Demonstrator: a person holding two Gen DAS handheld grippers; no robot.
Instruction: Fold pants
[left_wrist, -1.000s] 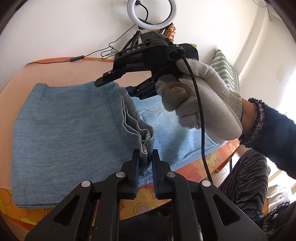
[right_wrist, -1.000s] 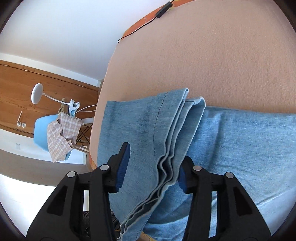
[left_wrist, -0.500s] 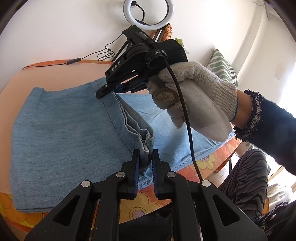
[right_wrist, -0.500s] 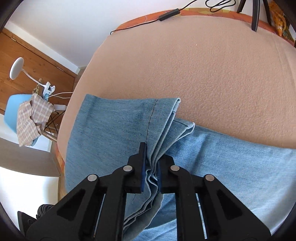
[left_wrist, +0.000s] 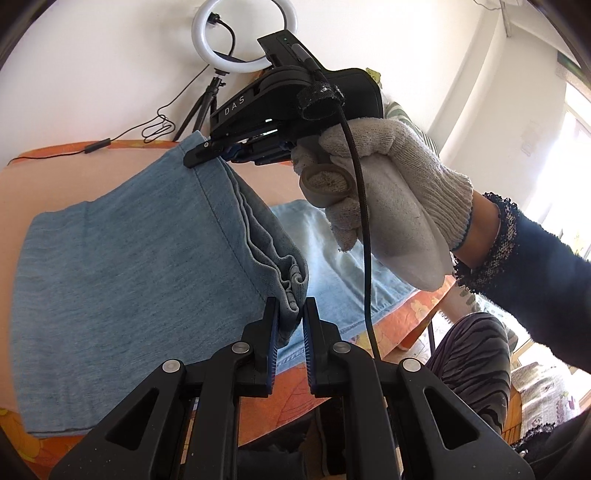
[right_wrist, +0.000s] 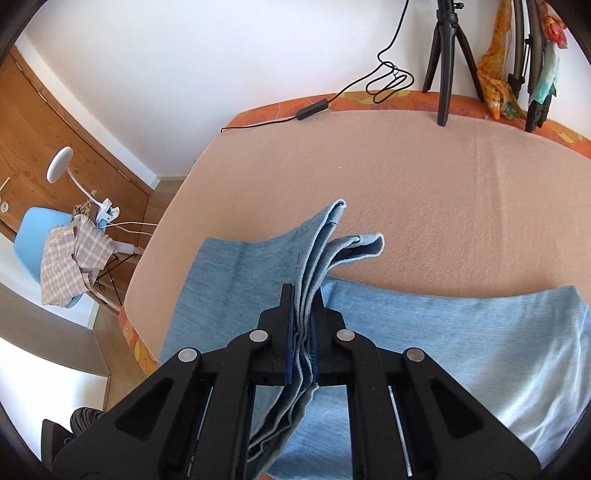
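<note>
Jaws now clamped, pants (right_wrist: 236, 280) hem lifted

- Bright daylight in both views; the window (left_wrist: 569, 155) at the right of the left wrist view is blown out to white.
- The ring light (left_wrist: 244, 35) above glows evenly (no flare).
- Soft shadow under the raised pants (right_wrist: 325, 266) hem.
- Strong fisheye bending, dark corners.
- Both views sharp, no motion blur.
</note>
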